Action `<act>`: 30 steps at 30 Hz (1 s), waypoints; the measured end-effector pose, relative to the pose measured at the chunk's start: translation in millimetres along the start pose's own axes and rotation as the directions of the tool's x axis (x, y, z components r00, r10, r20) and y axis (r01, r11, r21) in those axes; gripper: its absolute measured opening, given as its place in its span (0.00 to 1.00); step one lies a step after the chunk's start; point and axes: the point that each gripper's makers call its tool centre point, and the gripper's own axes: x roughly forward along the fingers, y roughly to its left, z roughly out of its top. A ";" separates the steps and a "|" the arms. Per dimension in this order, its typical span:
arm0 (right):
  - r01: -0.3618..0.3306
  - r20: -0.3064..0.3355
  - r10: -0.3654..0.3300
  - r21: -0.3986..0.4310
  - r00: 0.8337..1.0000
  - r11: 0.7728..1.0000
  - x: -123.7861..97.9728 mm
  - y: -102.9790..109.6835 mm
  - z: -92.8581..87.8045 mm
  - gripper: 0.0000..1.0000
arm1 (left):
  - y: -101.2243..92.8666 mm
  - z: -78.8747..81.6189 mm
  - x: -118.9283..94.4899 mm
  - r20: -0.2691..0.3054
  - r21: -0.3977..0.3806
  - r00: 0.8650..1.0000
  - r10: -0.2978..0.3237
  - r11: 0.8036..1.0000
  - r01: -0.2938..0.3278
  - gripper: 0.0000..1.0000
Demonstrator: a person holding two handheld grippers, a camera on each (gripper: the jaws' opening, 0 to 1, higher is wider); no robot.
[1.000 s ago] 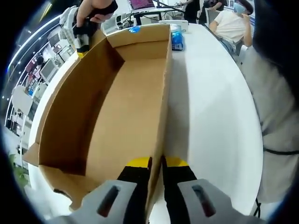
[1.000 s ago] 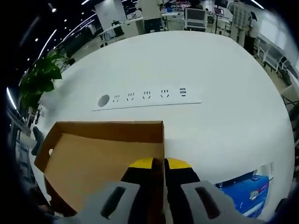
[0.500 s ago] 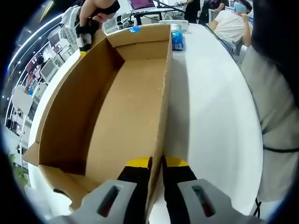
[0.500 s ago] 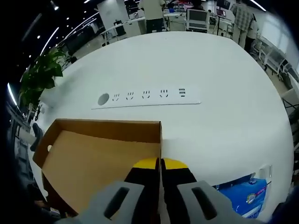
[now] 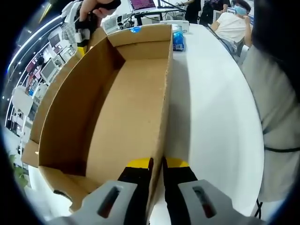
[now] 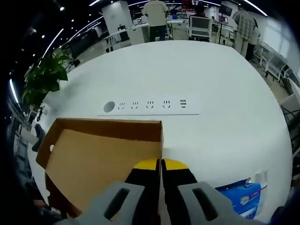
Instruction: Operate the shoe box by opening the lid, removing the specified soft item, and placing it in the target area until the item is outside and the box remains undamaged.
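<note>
Your left tool [image 5: 156,164] is pinched on the thin right wall of the shoe box [image 5: 126,112], a matte brown corrugated cardboard box, rectangular, filling the centre-left of the left gripper view. Your right tool [image 6: 161,165] is clamped on a cardboard wall too, at a corner low in the right gripper view. The table [image 6: 211,93] is smooth, white and rounded, with one white power strip [image 6: 150,105] across mid-frame and one blue packet [image 6: 241,199] at lower right. One leafy plant [image 6: 44,77] stands at left in an open office.
</note>
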 end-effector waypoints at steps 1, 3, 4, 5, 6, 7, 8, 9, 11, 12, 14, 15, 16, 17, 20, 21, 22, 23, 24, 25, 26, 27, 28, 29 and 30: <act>0.000 0.004 0.000 0.002 1.000 1.000 -1.4 -0.1 1.1 0.00 | 0.0 -0.2 0.1 0.000 0.000 1.000 -0.001 1.000 0.001 0.08; -0.002 0.017 0.002 -0.001 1.000 1.000 -4.6 -0.3 4.4 0.00 | 0.1 -0.4 0.4 0.000 0.001 1.000 -0.001 1.000 0.001 0.08; -0.004 0.023 0.004 -0.004 1.000 1.000 -6.8 -0.2 5.8 0.00 | 0.2 -0.5 0.5 0.001 0.002 1.000 0.000 1.000 0.000 0.08; -0.005 0.027 0.005 -0.008 1.000 1.000 -8.5 0.1 6.8 0.00 | 0.1 -0.4 0.2 0.002 0.004 1.000 0.001 1.000 -0.001 0.08; -0.006 0.032 0.006 -0.010 0.999 1.000 -10.0 0.4 7.5 0.00 | 0.0 -0.4 0.1 0.002 0.004 1.000 0.002 1.000 -0.002 0.08; -0.007 0.038 0.008 -0.013 0.999 1.000 -12.8 0.8 8.8 0.00 | 0.0 -0.4 0.0 0.003 0.005 1.000 0.003 1.000 -0.003 0.08; -0.009 0.043 0.009 -0.017 0.999 1.000 -14.1 1.0 9.8 0.00 | -0.1 -0.3 -0.1 0.003 0.005 1.000 0.003 1.000 -0.003 0.08; -0.011 0.051 0.012 -0.023 0.999 1.000 -16.1 1.2 11.4 0.00 | 0.0 -0.3 -0.1 0.004 0.005 1.000 0.003 1.000 -0.003 0.08; -0.020 0.068 0.022 -0.040 0.997 0.999 -6.2 -5.8 24.0 0.00 | 0.0 -0.5 0.1 0.003 0.003 1.000 0.003 1.000 -0.003 0.08; -0.021 0.074 0.025 -0.052 0.997 0.998 -4.3 -7.2 26.7 0.00 | 0.0 -0.5 0.2 0.003 0.003 1.000 0.002 1.000 -0.002 0.08; -0.019 0.069 0.023 -0.058 0.997 0.998 0.4 -11.9 30.7 0.00 | -0.1 -0.6 0.2 0.004 0.008 1.000 0.002 1.000 -0.002 0.08; -0.019 0.073 0.024 -0.057 0.997 0.998 0.7 -13.2 32.9 0.00 | -0.1 -0.6 0.2 0.005 0.008 1.000 0.003 1.000 -0.003 0.08; -0.022 0.084 0.026 -0.052 0.996 0.998 1.1 -13.8 34.3 0.00 | -0.1 -0.5 0.2 0.005 0.009 1.000 0.004 1.000 -0.004 0.08; -0.021 0.088 0.026 -0.054 0.996 0.998 1.3 -14.4 35.4 0.00 | 0.0 -0.5 0.4 0.005 0.008 1.000 0.004 1.000 -0.004 0.08; -0.021 0.101 0.027 -0.055 0.994 0.998 4.7 -16.5 38.4 0.00 | -0.2 -0.3 0.0 0.006 0.008 1.000 0.004 1.000 -0.004 0.08; -0.021 0.106 0.026 -0.053 0.994 0.998 5.3 -17.2 40.0 0.00 | -0.1 -0.2 0.2 0.005 0.008 1.000 0.004 1.000 -0.004 0.08; -0.020 0.110 0.026 -0.051 0.994 0.998 5.5 -16.9 40.6 0.00 | 0.0 -0.2 0.2 0.006 0.007 1.000 0.005 1.000 -0.005 0.08; -0.019 0.115 0.025 -0.053 0.993 0.998 6.1 -17.5 42.6 0.00 | -0.1 -0.1 0.1 0.006 0.006 1.000 0.006 1.000 -0.006 0.08; -0.018 0.119 0.024 -0.056 0.993 0.998 5.8 -17.3 43.0 0.00 | -0.2 0.0 -0.1 0.005 0.003 1.000 0.006 1.000 -0.006 0.08; -0.017 0.123 0.024 -0.062 0.992 0.998 6.5 -18.1 44.9 0.00 | 0.0 -0.1 0.2 0.005 0.002 1.000 0.006 1.000 -0.006 0.08; -0.016 0.126 0.024 -0.063 0.992 0.998 5.9 -18.4 44.9 0.00 | 0.0 -0.1 0.4 0.004 0.002 1.000 0.005 1.000 -0.005 0.08; -0.017 0.127 0.025 -0.063 0.992 0.998 5.9 -18.8 45.1 0.00 | 0.0 -0.1 0.4 0.004 0.002 1.000 0.005 1.000 -0.005 0.08; -0.018 0.132 0.026 -0.065 0.991 0.998 5.1 -19.1 45.4 0.00 | 0.0 0.0 0.5 0.005 0.003 1.000 0.005 1.000 -0.005 0.08; -0.020 0.137 0.029 -0.067 0.990 0.998 4.9 -19.6 46.1 0.00 | -0.1 0.0 0.4 0.005 0.003 1.000 0.006 1.000 -0.006 0.08; -0.020 0.140 0.029 -0.068 0.990 0.997 4.0 -19.6 46.1 0.00 | -0.1 0.0 0.4 0.006 0.005 1.000 0.007 1.000 -0.007 0.08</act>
